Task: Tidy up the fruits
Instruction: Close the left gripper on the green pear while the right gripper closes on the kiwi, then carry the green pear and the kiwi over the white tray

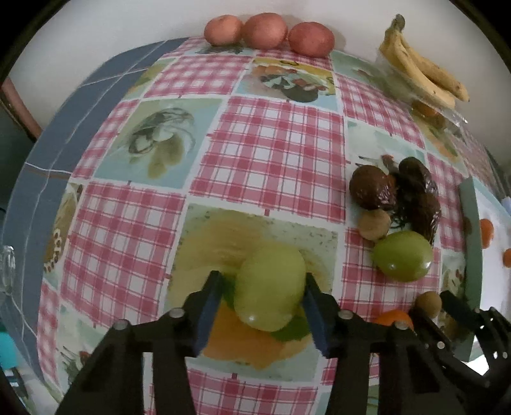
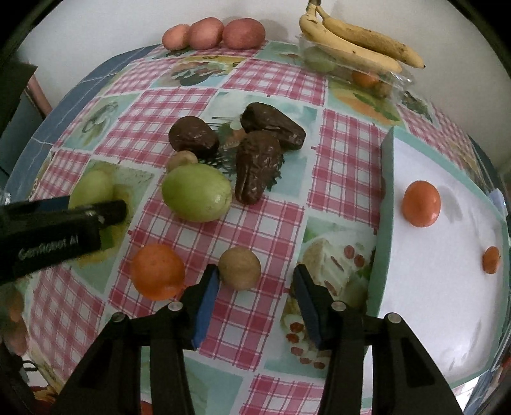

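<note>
A pale green fruit lies on the checked tablecloth between the fingers of my left gripper. The right pad is at its skin, a gap shows at the left pad, and the jaws stand open. My right gripper is open around a small round brown fruit, which rests against the left pad with free space on its right. An orange sits just left of it. A second green fruit and three dark brown fruits lie further back.
A white tray with a teal wall stands at the right and holds two orange fruits. Bananas lie on a clear container at the back right. Three reddish fruits line the wall. The table's blue edge curves along the left.
</note>
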